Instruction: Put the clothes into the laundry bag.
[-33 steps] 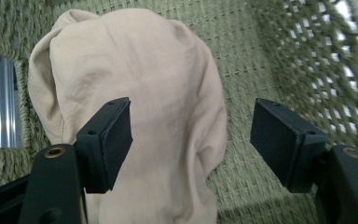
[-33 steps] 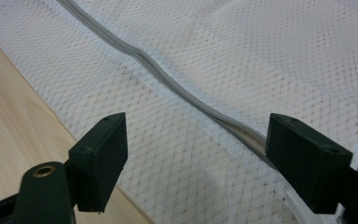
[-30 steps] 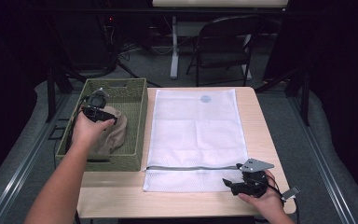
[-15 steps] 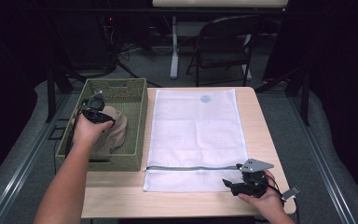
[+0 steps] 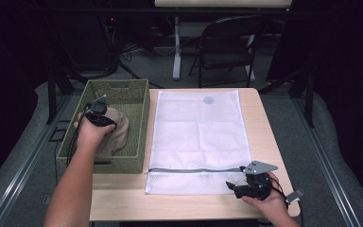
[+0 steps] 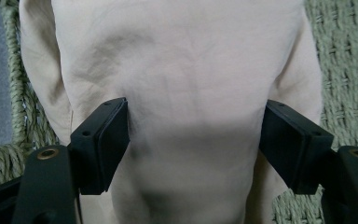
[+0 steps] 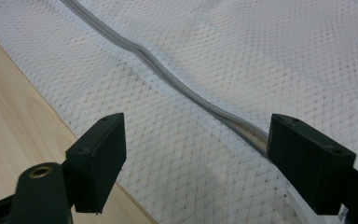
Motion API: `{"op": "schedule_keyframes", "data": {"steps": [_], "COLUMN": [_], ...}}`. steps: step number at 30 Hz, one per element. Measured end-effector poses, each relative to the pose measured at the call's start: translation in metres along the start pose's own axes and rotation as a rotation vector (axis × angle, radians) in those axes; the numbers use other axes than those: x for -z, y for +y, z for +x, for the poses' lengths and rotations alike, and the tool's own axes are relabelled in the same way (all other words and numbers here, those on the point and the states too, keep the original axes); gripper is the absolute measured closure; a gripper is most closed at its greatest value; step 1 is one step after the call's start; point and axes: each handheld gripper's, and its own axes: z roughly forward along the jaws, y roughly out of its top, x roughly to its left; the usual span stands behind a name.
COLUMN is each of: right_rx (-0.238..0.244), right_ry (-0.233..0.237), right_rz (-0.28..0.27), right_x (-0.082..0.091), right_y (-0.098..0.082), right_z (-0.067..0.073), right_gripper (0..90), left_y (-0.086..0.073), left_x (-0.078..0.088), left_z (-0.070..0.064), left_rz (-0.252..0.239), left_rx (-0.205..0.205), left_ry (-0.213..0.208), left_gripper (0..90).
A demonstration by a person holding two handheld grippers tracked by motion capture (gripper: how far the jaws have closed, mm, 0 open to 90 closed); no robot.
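Step in hand, by the look of it: fetching the beige garment [image 6: 186,93] out of the woven basket [image 5: 137,123] for loading into the white mesh laundry bag [image 5: 198,137]. Left tongs [image 5: 98,113] hung over the garment inside the basket, jaws wide apart with cloth between them, not yet pinched. Right tongs [image 5: 238,188] sat at the near right corner of the bag on the worktop [image 5: 260,123], jaws likewise spread, straddling the grey zipper [image 7: 177,84] without gripping it.

Next move, probably: closing the left jaws on a good fold of cloth and lifting it clear of the basket wall; for the right, catching the mesh beside the zipper to open a mouth. No telling from here whether the zipper was open or done up.

Garment: soft, matte, lightly creased, bunched in a heap toward the near half of the basket. Likely to drape and trail when raised, so a deep bite called for. Bag: flat, thin, see-through netting, 1 small round patch near its far edge.
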Motion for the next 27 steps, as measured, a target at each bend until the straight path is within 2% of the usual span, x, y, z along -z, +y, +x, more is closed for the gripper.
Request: {"op": "schedule_keyframes", "data": {"steps": [10, 23, 27], "right_rx": [0.000, 0.000, 0.004], "right_ry": [0.002, 0.013, 0.014], "right_rz": [0.001, 0.005, 0.008], "right_x": [0.000, -0.001, -0.002], "right_y": [0.000, 0.000, 0.000], "right_z": [0.000, 0.000, 0.000], "right_gripper": [19.4, 19.5, 19.5], "left_y": [0.003, 0.005, 0.006], "left_x": [-0.011, -0.020, -0.022], "left_z": [0.006, 0.008, 0.010], "left_rz": [0.032, 0.046, 0.052], "left_rx": [0.037, 0.041, 0.057], "left_ry": [-0.016, -0.015, -0.027], "left_gripper": [24.5, 23.2, 22.4]}}
